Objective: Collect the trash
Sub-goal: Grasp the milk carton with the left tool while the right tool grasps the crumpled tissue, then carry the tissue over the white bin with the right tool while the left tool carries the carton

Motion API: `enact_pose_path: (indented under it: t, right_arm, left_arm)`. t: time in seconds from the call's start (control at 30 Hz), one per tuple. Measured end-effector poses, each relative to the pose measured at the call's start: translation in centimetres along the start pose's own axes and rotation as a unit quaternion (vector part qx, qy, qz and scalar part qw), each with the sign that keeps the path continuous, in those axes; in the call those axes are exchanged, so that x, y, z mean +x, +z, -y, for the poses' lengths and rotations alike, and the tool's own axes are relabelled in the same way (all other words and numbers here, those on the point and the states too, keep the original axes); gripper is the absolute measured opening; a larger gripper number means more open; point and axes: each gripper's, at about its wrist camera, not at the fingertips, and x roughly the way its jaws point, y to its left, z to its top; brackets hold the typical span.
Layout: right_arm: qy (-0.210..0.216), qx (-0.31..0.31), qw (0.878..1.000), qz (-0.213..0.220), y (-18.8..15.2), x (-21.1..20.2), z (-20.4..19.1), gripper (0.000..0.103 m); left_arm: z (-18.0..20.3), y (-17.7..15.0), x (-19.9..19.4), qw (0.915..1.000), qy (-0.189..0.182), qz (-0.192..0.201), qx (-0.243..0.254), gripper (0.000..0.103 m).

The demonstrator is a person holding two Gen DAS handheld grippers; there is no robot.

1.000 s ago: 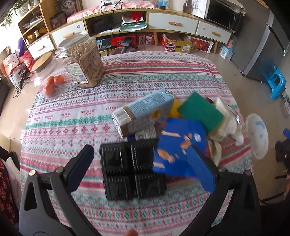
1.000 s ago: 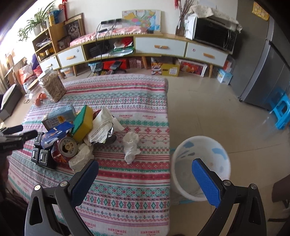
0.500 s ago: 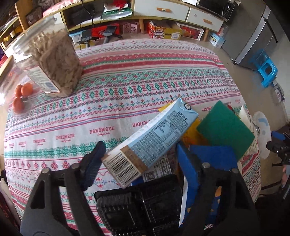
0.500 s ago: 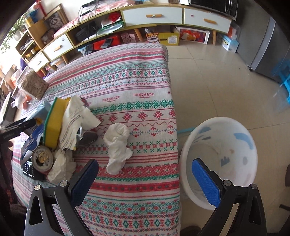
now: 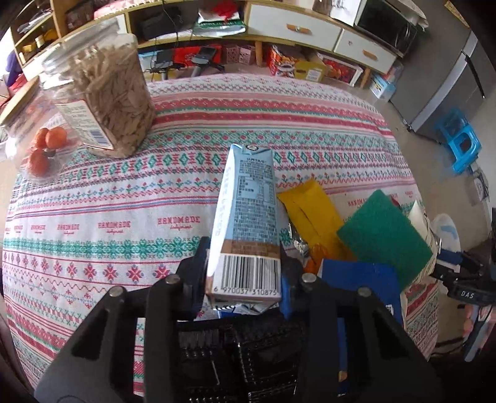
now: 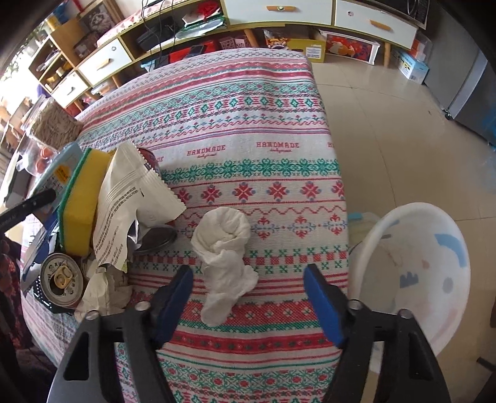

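Now left tongs (image 5: pixel 245 272) have closed on the carton (image 5: pixel 248 217); right tongs (image 6: pixel 248 297), narrowing, straddle the tissue (image 6: pixel 224 266).

floor: glossy beige tiled floor (image 6: pixel 387 130)
far wall: long low wooden sideboard with white drawers (image 6: pixel 279 11)
right: grey fridge (image 5: pixel 449 90), blue plastic stool (image 5: pixel 462 142)

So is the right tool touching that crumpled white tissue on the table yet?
Apart. The right wrist view shows the right tool with jaws that have just been closing, and patterned cloth visible between each blue pad and the crumpled tissue.
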Motion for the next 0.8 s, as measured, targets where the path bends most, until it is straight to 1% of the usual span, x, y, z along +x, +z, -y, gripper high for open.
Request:
enact_pose_path:
  t: [0.03,0.07,0.13,0.2,0.33,0.53,0.8]
  right_arm:
    - [0.001,0.001,1.000,0.001,0.0,0.0,0.0,0.051]
    - [0.002,0.000,1.000,0.001,0.0,-0.1,0.0,0.047]
    - [0.009,-0.004,1.000,0.006,0.0,-0.1,0.0,0.030]
    - [0.016,-0.003,1.000,0.007,0.1,-0.1,0.0,0.018]
    - [0.016,-0.001,1.000,0.017,0.0,-0.5,-0.3,0.015]
    - [0.020,-0.003,0.999,0.036,-0.8,-2.3,0.1,0.014]
    - [0.034,0.018,0.998,0.047,-2.6,-4.3,2.2,0.013]
  left_arm:
    - [-0.2,0.1,-0.3,1.0000,0.001,0.005,-0.004,0.039]
    - [-0.3,0.1,-0.8,0.9999,-0.001,0.012,-0.010,0.039]
    - [-0.2,0.2,-1.8,0.9995,-0.005,0.026,-0.019,0.039]
    - [0.0,0.0,-2.9,0.9989,-0.011,0.040,-0.021,0.039]
    - [0.5,-1.0,-4.6,0.9984,-0.022,0.049,-0.020,0.039]
    - [2.1,-2.3,-6.9,0.9969,-0.042,0.067,-0.003,0.039]
    - [6.1,-3.9,-8.4,0.9936,-0.081,0.077,0.020,0.039]
